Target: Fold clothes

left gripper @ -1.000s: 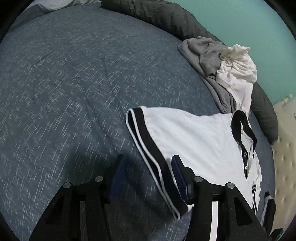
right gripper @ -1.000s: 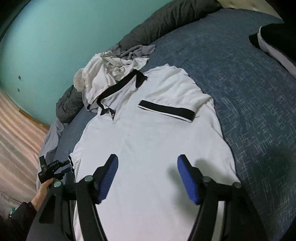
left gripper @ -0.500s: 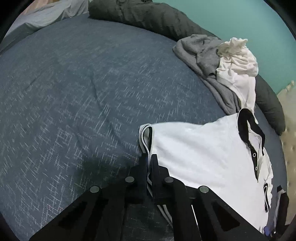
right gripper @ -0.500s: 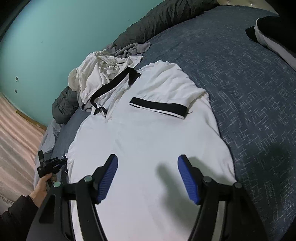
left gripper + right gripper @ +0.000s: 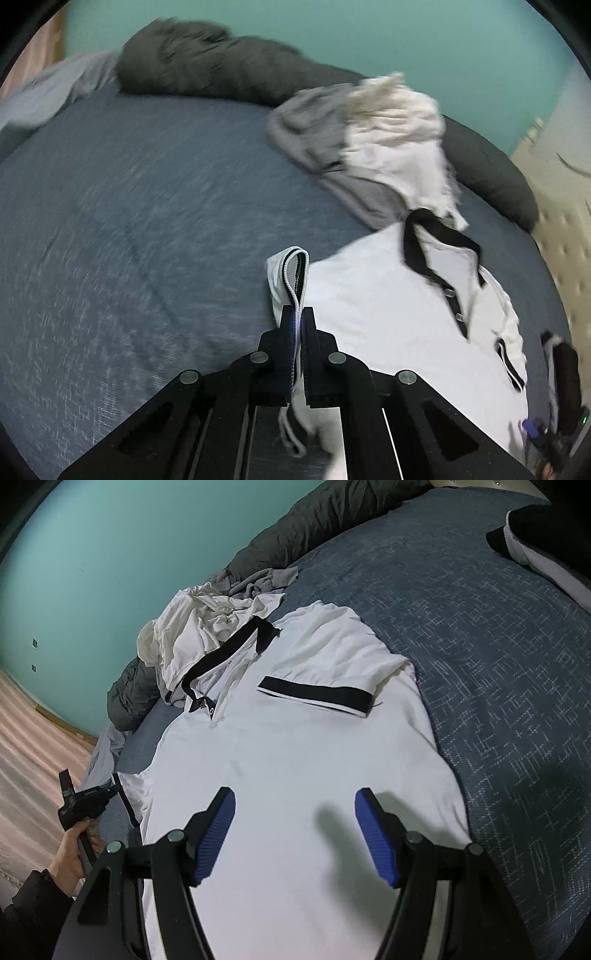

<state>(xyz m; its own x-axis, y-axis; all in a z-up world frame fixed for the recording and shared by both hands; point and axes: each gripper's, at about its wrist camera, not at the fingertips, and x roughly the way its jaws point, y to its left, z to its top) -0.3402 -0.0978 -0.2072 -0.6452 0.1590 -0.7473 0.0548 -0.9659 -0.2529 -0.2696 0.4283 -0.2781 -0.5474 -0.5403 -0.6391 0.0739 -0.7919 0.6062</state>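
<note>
White knit with black trim: a polo shirt [image 5: 295, 760] lies front up on a bed [image 5: 498, 635] covered in blue-grey fabric flecked with pale woven dashes. Its black collar [image 5: 218, 653] lies open at the far end, and the placket [image 5: 456, 306] below it carries two pale buttons. In the right wrist view, one short sleeve [image 5: 325, 672] is already folded in across the chest, its broad black cuff band edged with a thin white stripe lying flat and straight.

Seen from the left wrist, the left gripper [image 5: 297, 321] is clamped tight on the other sleeve's cuff [image 5: 295, 273], which stands up from the bed in a narrow loop, black band and white piping showing along the edge. More of that sleeve hangs down, crumpled, under the black fingers. This view is smeared with motion blur.

Behind the shirt, a rumpled grey garment [image 5: 317, 147] and a creased cream-white one [image 5: 399, 144] lie heaped together, against a long, dark grey rolled duvet [image 5: 221, 74] by the teal wall [image 5: 369, 33].

Over the shirt's lower body, the right gripper [image 5: 295, 834] hangs with its ribbed blue pads [image 5: 218, 834] spread wide, nothing between them, its shadow falling on the smooth cloth. At far right a black and white garment [image 5: 532, 542] lies at the bed's edge.
</note>
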